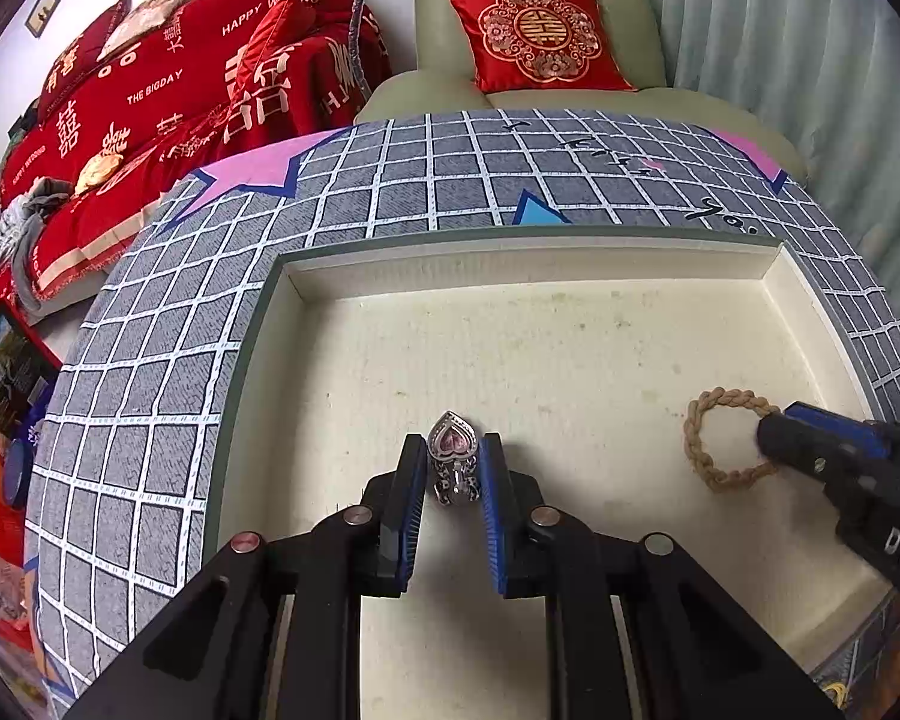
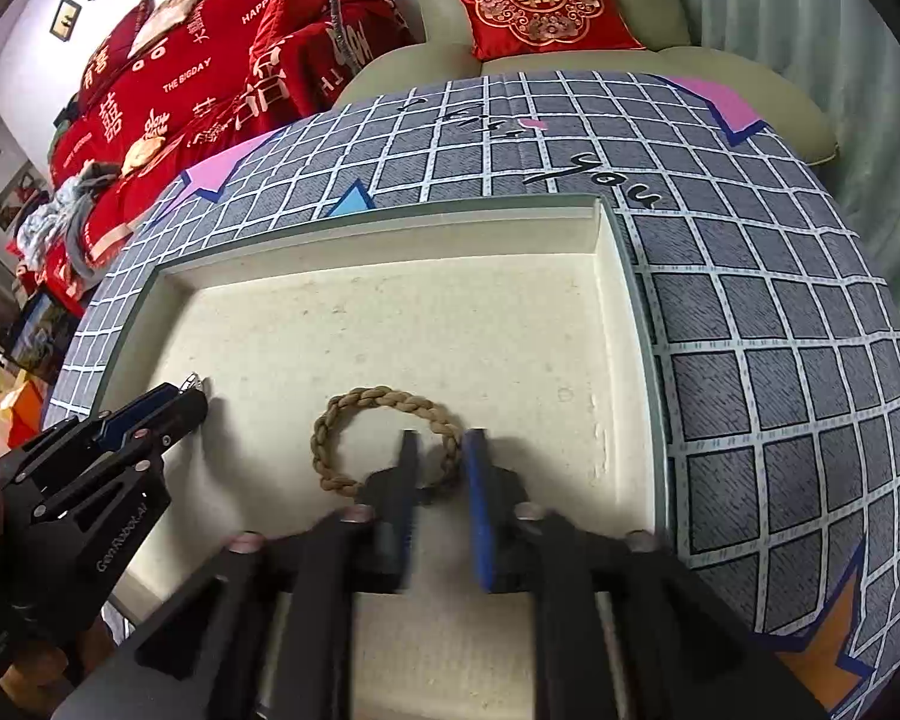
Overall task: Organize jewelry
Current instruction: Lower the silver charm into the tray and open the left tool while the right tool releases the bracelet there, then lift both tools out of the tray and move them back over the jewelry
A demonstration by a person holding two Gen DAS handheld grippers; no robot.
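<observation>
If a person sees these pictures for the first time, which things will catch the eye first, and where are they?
First comes the heart-shaped pink-stone pendant, held between the fingers of the left gripper over the floor of the cream tray. To its right in the same tray lies a braided rope bracelet, with the right gripper straddling its near right side. Behind the checked tablecloth, a red embroidered cushion on the pale green sofa stands out.
</observation>
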